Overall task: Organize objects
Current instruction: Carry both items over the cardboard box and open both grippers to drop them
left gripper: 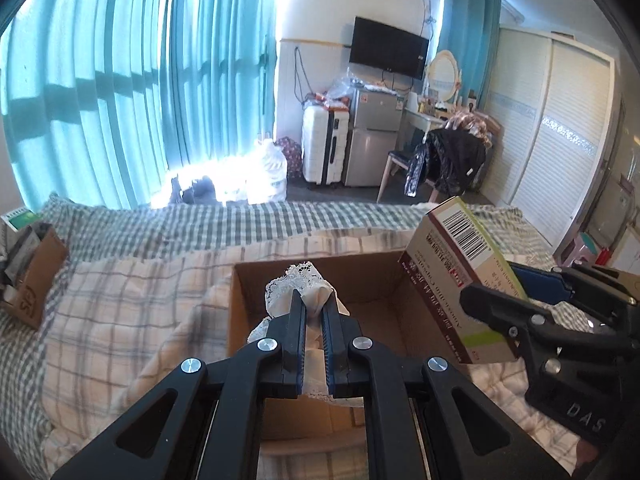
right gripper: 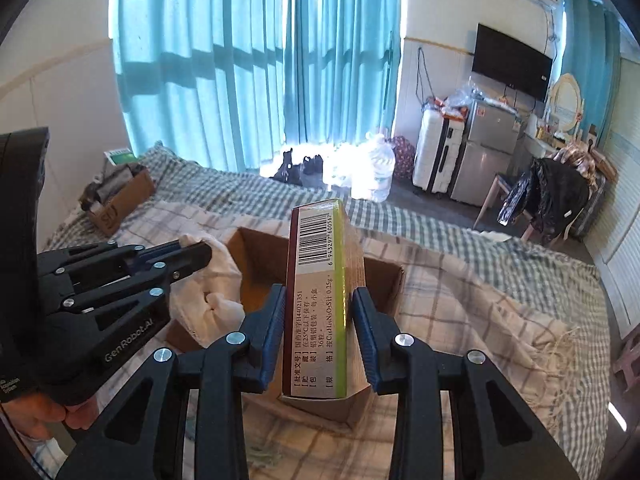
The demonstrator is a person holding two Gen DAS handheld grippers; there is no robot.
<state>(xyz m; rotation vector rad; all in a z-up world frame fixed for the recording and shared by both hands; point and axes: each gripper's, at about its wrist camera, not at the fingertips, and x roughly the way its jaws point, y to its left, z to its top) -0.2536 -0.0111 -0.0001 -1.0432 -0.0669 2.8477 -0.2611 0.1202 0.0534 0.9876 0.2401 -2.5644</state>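
An open cardboard box (left gripper: 256, 280) sits on the plaid bed cover; it also shows in the right wrist view (right gripper: 256, 256). My left gripper (left gripper: 314, 300) is shut on a white lace-trimmed cloth (left gripper: 298, 280) and holds it over the box; the cloth also shows in the right wrist view (right gripper: 212, 276), with the left gripper (right gripper: 196, 254) beside it. My right gripper (right gripper: 318, 300) is shut on a medicine box (right gripper: 320, 280) with a barcode, held upright above the cardboard box. The medicine box (left gripper: 460, 264) and right gripper (left gripper: 496, 284) show at the right of the left wrist view.
A second cardboard box (right gripper: 120, 200) with items stands at the bed's far left. Beyond the bed are teal curtains (left gripper: 120, 92), a suitcase (left gripper: 324, 144), a small fridge (left gripper: 372, 136) and a chair with clothes (left gripper: 444, 160).
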